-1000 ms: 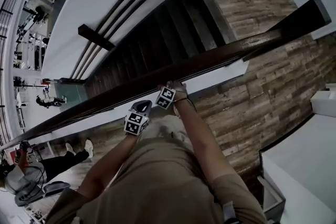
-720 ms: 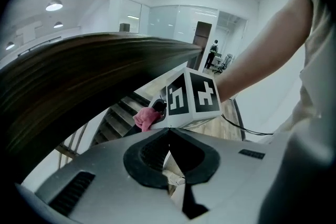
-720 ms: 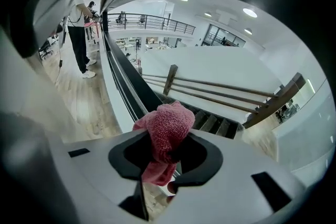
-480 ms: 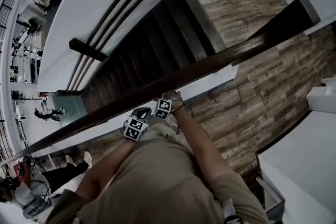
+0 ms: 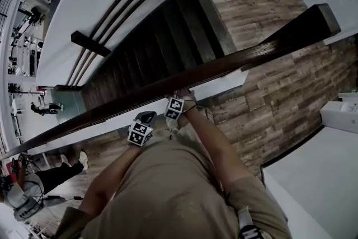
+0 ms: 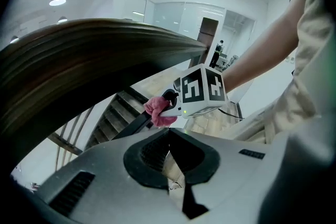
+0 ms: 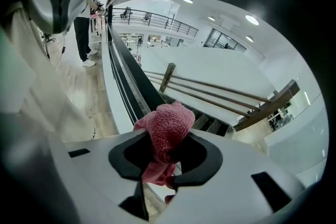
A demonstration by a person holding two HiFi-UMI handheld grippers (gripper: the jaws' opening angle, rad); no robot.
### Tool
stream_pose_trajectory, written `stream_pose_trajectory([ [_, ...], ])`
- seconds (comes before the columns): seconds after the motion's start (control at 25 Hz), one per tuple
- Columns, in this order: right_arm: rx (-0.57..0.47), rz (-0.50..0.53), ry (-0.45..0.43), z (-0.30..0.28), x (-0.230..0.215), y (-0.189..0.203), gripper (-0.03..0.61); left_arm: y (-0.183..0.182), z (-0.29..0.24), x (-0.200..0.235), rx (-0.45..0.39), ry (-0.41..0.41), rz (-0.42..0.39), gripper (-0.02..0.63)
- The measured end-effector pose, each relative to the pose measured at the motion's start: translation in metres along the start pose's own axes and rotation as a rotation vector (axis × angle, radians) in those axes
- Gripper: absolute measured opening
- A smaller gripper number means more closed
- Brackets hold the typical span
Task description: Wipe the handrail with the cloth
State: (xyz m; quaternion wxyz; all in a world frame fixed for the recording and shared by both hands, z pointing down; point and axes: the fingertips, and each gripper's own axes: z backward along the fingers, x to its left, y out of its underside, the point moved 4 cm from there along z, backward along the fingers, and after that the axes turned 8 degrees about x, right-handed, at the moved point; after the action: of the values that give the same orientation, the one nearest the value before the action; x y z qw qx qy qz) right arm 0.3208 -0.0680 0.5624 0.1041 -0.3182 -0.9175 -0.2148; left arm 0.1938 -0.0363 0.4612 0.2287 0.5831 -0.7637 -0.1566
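Gripping: the right tongs (image 7: 165, 157) are clamped on a pink terry cloth (image 7: 169, 124), which bulges out past their tips. The left tongs (image 6: 169, 150) are closed with nothing between them.
Cloth place: at the near edge of the dark brown wooden handrail (image 5: 224, 67), about halfway along it, above the dark staircase (image 5: 162, 36). Whether the cloth presses on the wood I cannot tell.
Rail axis: long and straight, running from near left to far right across the head view.
Which way: the rail lies just ahead of and over the tips of the right tongs. The left tongs sit just to the left of them, a little nearer the person and off the rail.
Nearer hand: the right, and it carries the cloth.
Next move, as a judgement: slide the cloth along the rail's length with steady pressure against the wood. A drift across that axis would likely slip it off the edge.
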Motion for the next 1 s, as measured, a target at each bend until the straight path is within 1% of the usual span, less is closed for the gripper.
stream_pose_trajectory([
  [0.12, 0.006, 0.063, 0.016, 0.005, -0.021, 0.033, 0.116, -0.024, -0.013, -0.021, -0.012, -0.020, 0.036, 0.017],
  [0.28, 0.020, 0.142, 0.073, 0.011, -0.055, 0.090, 0.115, -0.065, -0.028, -0.046, -0.045, -0.042, 0.091, 0.017],
  [0.44, 0.025, 0.185, 0.106, 0.014, -0.089, 0.140, 0.116, -0.104, -0.054, -0.066, -0.053, -0.060, 0.090, 0.017],
  [0.52, 0.030, 0.182, 0.120, 0.017, -0.103, 0.168, 0.115, -0.123, -0.067, -0.079, -0.061, -0.063, 0.086, 0.017],
  [0.6, 0.039, 0.157, 0.139, 0.019, -0.121, 0.196, 0.115, -0.140, -0.078, -0.090, -0.075, -0.060, 0.099, 0.017],
  [0.76, 0.088, 0.123, 0.165, 0.023, -0.160, 0.252, 0.115, -0.167, -0.095, -0.110, -0.113, -0.036, 0.168, 0.017],
  [0.88, 0.128, 0.129, 0.184, 0.025, -0.178, 0.283, 0.116, -0.177, -0.104, -0.127, -0.127, -0.034, 0.179, 0.017],
  [1.0, 0.175, 0.063, 0.232, 0.029, -0.198, 0.308, 0.117, -0.179, -0.107, -0.134, -0.136, -0.045, 0.196, 0.017],
])
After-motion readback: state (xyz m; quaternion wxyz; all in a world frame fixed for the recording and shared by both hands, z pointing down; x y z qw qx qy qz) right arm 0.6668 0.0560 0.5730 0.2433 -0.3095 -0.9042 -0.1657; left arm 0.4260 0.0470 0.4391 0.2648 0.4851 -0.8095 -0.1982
